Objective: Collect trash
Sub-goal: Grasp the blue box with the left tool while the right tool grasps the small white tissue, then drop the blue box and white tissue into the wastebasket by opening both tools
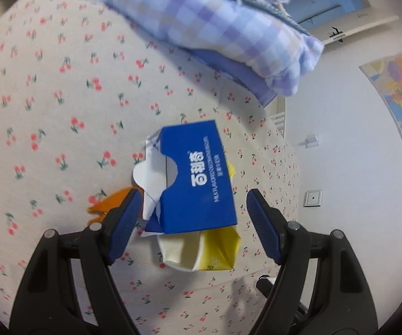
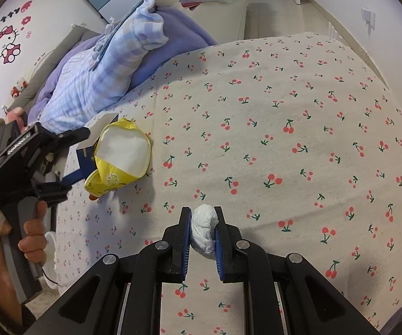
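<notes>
with the right claw [image 2: 203,231] clenched on a tissue wad [image 2: 205,230], centre the released left claw [image 1: 192,215] squarely over the blue carton [image 1: 195,176] at its twelve o'clock before squeezing.

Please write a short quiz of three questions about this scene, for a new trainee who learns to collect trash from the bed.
1. True or false: the right gripper is shut on a white paper wad.
2. Which item lies between the left gripper's fingers? A) blue carton B) checked blanket C) wall map
3. What colour is the crumpled wrapper partly under the blue carton?

Key: 1 true; 2 A; 3 yellow.
</notes>
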Demonstrator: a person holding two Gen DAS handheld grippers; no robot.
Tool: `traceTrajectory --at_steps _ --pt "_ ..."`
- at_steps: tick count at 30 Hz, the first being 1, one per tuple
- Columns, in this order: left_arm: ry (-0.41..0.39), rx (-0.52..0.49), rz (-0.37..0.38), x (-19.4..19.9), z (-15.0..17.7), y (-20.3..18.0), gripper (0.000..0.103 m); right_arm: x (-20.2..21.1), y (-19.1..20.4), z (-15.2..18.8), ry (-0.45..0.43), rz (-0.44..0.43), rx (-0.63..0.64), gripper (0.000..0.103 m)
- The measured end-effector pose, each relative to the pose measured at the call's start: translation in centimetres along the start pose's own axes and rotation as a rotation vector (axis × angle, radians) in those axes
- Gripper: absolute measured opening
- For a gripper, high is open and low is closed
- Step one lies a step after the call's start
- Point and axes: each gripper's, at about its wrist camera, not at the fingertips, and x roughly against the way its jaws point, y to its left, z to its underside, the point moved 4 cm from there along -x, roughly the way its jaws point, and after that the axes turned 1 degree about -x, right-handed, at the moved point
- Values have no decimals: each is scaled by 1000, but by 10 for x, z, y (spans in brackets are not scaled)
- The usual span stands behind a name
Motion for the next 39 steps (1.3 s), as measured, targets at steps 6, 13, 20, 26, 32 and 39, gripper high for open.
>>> traceTrajectory --at_steps 6,13,20,26,32,39 --pt "-33 13 -7 6 3 -1 53 2 -1 0 -3 0 -3 16" --pt "-106 -135 -100 42 6 -10 50 6 2 1 -12 3 -2 16" --pt "-131 -245 -204 69 24 -1 50 10 17 4 -17 0 30 16" --pt "-157 -293 -267 107 43 24 49 13 40 8 -17 -19 68 16" --pt "-202 -276 -299 148 57 58 49 16 76 17 -20 -38 129 16" --pt "-262 -249 -345 186 74 104 49 14 120 33 -19 -43 223 16"
